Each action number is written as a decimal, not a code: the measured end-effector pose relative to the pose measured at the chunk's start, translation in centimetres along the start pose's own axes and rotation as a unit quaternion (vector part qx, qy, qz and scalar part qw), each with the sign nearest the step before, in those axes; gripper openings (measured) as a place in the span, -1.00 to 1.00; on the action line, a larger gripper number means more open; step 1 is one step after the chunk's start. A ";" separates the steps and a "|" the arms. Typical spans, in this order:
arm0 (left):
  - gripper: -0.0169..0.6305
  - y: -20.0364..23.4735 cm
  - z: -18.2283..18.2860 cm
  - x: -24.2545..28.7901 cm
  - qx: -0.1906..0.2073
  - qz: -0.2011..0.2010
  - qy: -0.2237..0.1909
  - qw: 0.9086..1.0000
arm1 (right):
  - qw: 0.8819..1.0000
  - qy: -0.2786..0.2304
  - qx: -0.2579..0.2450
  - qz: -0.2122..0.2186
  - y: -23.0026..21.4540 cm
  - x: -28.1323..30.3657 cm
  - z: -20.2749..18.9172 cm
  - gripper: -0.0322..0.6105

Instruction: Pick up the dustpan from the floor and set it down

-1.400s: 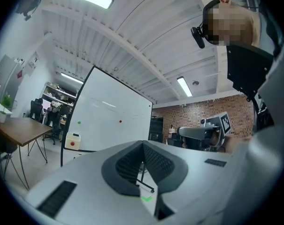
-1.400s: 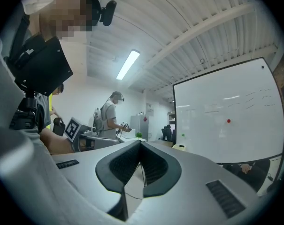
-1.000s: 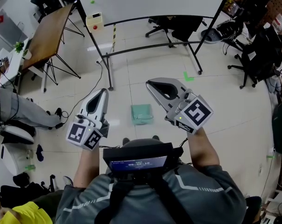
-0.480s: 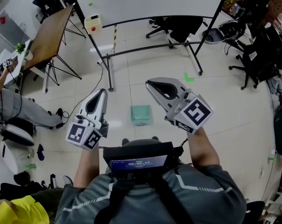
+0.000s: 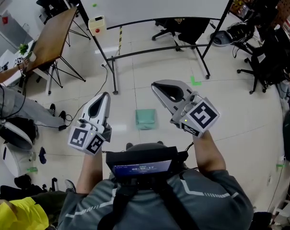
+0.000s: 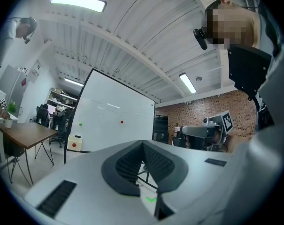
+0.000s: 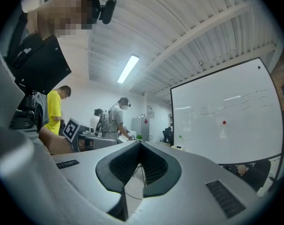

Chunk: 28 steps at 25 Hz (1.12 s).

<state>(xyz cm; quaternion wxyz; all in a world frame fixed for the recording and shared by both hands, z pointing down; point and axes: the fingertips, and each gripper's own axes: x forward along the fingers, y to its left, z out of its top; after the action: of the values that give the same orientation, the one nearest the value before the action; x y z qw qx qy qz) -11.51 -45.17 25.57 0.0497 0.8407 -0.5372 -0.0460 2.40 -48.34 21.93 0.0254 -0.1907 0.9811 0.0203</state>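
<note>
dustpan (image 5: 145, 118): flat green square | floor (image 5: 240, 123): glossy pale tiles

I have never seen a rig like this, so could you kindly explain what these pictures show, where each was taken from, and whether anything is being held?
There is no robot here: a person holds a hand-held gripper with two jaws in each hand. The head view comes from a camera on the person's head, looking steeply down. In it the left gripper and the right gripper are held out in front of the body. The other two pictures come from small cameras riding on each gripper, looking along its jaws toward the whiteboard and the room. Both pairs of jaws are closed together with nothing between them. On the tiled floor, seen between the two grippers, lies a green dustpan, untouched.
</note>
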 end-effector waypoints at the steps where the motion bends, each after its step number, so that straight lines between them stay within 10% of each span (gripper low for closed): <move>1: -0.85 0.0 0.1 0.0 0.000 0.000 0.000 1.000 | 1.000 0.000 0.001 0.001 0.0 0.1 0.0 -0.86; 18: -0.85 0.6 0.4 -2.3 -0.004 0.010 0.005 1.000 | 1.000 0.001 0.009 0.005 1.6 0.6 0.4 -0.86; 28: -0.85 2.8 -3.7 -12.0 -0.002 0.120 0.015 0.993 | 0.998 0.013 0.018 0.054 4.2 1.9 -6.4 -0.86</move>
<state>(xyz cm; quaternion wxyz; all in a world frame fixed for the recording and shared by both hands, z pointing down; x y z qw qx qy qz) -18.59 -35.32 29.95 0.0643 0.7709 -0.6330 -0.0282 -1.17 -45.50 28.31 0.0154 -0.1374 0.9904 0.0017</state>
